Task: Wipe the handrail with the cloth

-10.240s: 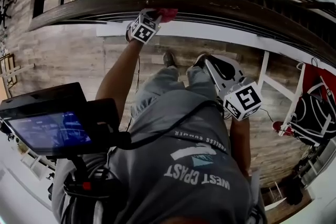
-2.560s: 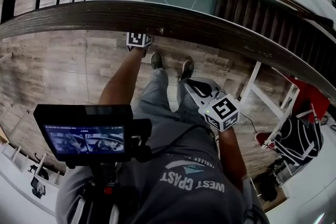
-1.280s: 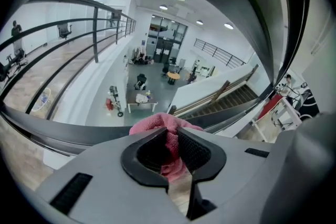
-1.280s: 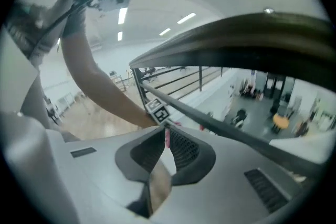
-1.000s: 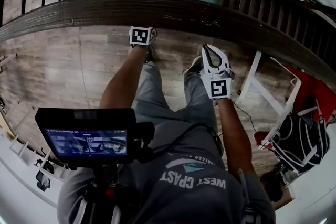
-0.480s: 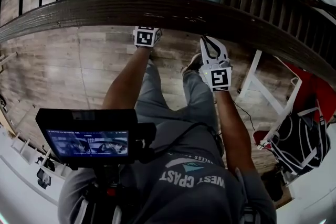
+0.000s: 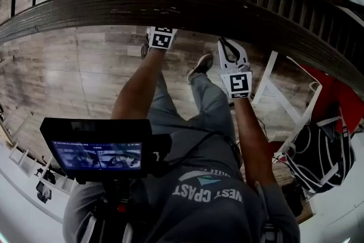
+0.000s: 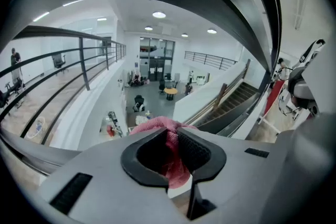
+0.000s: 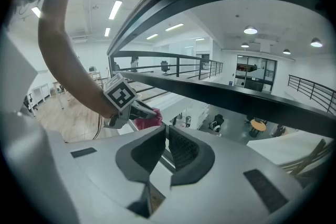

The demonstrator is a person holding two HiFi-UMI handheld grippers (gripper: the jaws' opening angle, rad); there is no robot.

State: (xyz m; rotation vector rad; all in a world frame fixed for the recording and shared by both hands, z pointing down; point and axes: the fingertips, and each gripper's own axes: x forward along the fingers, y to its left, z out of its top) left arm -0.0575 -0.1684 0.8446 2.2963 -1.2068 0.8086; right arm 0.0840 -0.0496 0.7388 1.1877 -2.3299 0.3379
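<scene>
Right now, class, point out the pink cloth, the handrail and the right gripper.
pink cloth (image 8: 172, 147): left gripper view, the fold pinched between the jaws.
handrail (image 7: 170, 5): head view, its dark top surface.
right gripper (image 9: 166, 128): right gripper view, midway between its closed fingertips.

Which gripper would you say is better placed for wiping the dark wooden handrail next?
Left: the left gripper is shut on the pink cloth at the dark wooden handrail; the right gripper is shut and empty.

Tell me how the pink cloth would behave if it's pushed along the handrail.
Probably floppy: the cloth bunches and droops in the left gripper, jaws closed on it. Likely light, since one pinch carries it. Its fuzzy surface should drag rather than slide on the handrail, so it may fold over.
</scene>
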